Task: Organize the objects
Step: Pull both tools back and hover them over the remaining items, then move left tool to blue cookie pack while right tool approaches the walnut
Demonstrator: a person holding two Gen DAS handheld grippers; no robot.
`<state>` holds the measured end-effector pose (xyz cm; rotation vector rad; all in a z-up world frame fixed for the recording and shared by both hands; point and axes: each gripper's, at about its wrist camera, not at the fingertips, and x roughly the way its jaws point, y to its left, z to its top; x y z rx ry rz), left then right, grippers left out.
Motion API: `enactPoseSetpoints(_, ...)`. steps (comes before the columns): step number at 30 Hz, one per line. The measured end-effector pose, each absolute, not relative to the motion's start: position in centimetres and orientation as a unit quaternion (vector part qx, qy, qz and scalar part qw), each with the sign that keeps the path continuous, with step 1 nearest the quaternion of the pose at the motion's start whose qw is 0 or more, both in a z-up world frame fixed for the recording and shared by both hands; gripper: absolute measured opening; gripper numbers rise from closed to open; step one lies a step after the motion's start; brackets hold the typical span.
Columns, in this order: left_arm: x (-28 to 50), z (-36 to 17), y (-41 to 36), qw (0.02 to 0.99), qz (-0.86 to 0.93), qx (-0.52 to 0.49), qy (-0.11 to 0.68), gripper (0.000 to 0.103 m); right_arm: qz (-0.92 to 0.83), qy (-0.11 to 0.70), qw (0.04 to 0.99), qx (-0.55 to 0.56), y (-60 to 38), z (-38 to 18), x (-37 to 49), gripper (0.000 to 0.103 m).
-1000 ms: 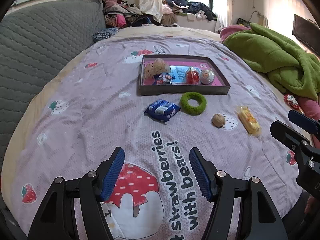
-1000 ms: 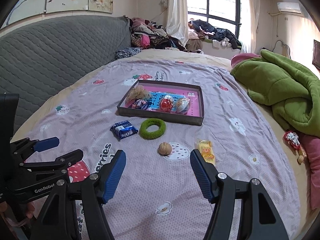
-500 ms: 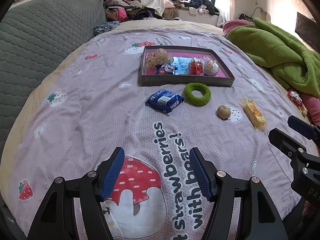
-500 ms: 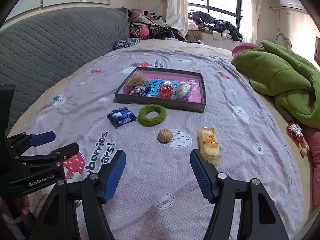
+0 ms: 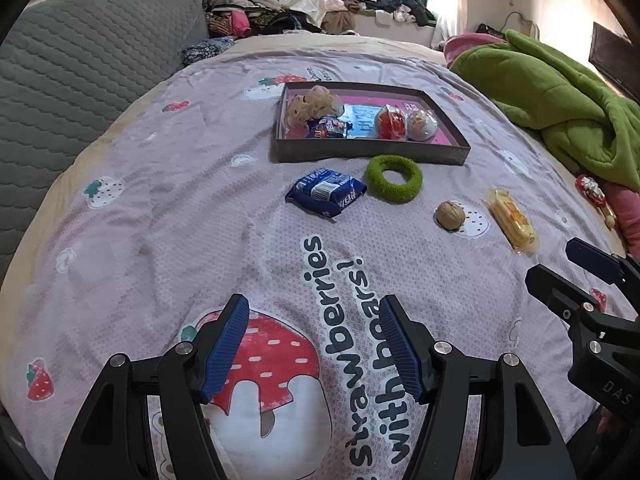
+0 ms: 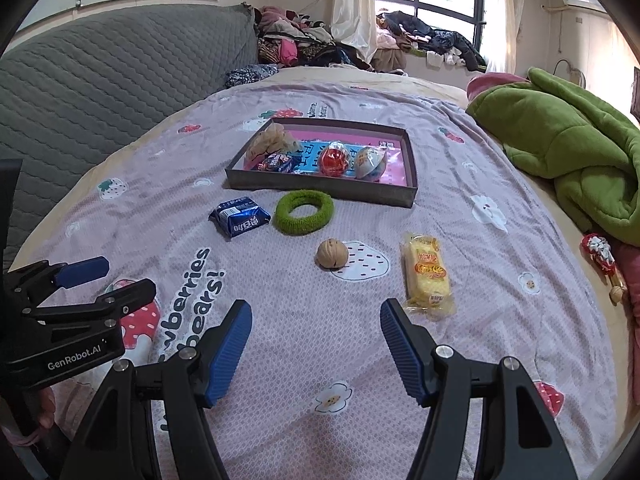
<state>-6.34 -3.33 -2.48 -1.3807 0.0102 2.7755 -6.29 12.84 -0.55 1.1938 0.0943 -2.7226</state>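
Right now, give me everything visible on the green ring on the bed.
The green ring is a fuzzy, bright green loop, apparently soft fabric, with an open centre showing the bedspread. It lies flat just in front of the tray's near wall, very close to it; contact is unclear. The blue snack packet sits beside it, slightly apart. Neither claw is near it.

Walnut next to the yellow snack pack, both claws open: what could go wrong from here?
1. The round brown walnut may roll off the right claw pads on the soft lilac bedsheet.
2. The yellow wrapped wafer pack lies close by, so a wide approach could nudge it.
3. The fuzzy green ring sits against the dark shallow tray, so the wall may block a finger.
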Motion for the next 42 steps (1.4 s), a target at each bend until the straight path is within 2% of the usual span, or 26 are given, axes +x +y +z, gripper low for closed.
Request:
enactPoseSetpoints(19,-8.4,-4.9,-3.7,0.021,0.890,-0.455,-0.012,0.069,-0.901,0.024,0.086,0.424,13.0,-3.9,-8.4,0.066)
enactPoseSetpoints(42,-13.5,-6.1,-3.5,0.029,0.894,-0.447,-0.010,0.069,-0.902,0.007,0.077,0.426,13.3,-4.9,-13.0,0.066)
